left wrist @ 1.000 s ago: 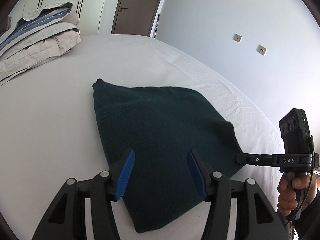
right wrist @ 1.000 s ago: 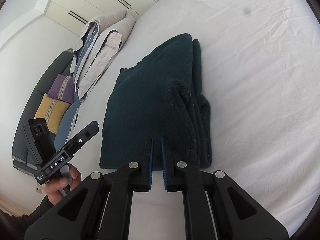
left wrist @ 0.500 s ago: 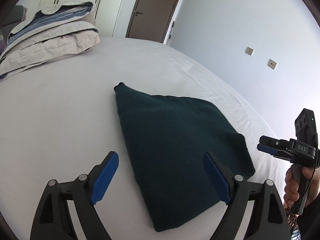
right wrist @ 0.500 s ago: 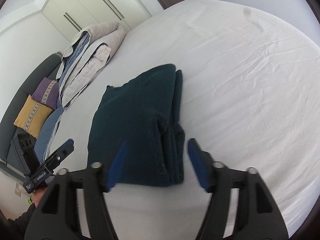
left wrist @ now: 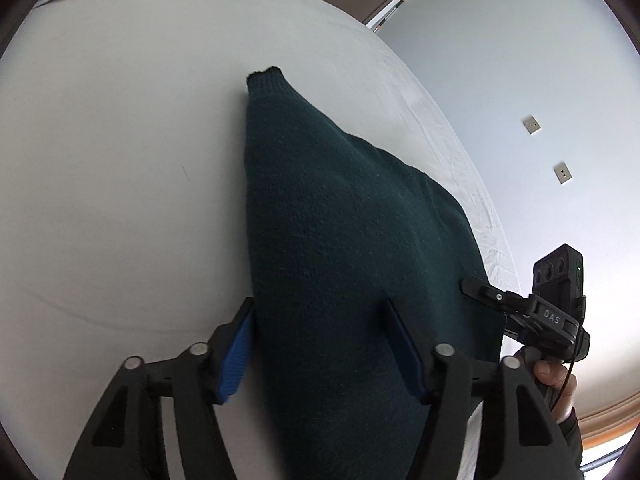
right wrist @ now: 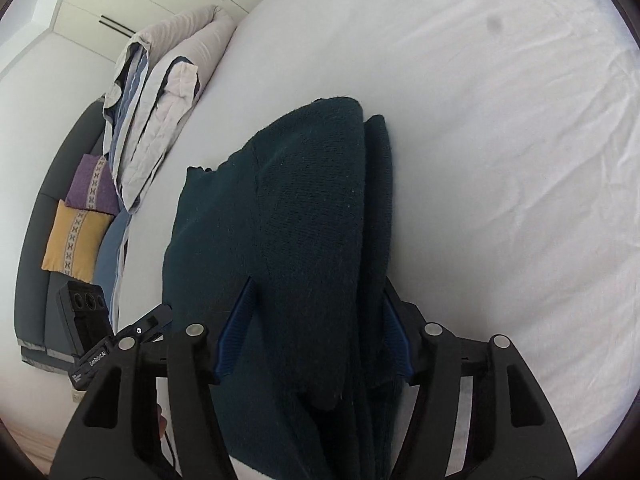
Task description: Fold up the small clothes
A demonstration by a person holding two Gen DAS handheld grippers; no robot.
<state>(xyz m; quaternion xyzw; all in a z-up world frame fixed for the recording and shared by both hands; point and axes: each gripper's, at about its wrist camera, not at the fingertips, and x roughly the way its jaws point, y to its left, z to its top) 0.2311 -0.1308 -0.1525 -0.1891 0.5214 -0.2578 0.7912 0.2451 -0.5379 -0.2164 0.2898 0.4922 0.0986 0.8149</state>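
Note:
A dark green knitted garment [left wrist: 344,240] lies folded on the white bed sheet [left wrist: 120,184]. My left gripper [left wrist: 320,312] is open, its blue pads astride the near left corner of the garment. In the right wrist view the garment [right wrist: 304,216] shows stacked folded layers along its right edge. My right gripper [right wrist: 316,292] is open, its jaws astride those thick layers at the near end. Each gripper shows in the other's view: the right gripper [left wrist: 480,292] at the garment's right edge, the left gripper [right wrist: 156,320] at its left.
Folded beige and blue bedding [right wrist: 160,80] is piled at the head of the bed. A grey sofa with a yellow cushion [right wrist: 74,240] and a purple cushion [right wrist: 90,188] stands beside the bed. A wall with sockets [left wrist: 532,124] runs along the right.
Both grippers have moved forward and down onto the garment's near end. The right gripper went from shut to open; both jaws now straddle the cloth.

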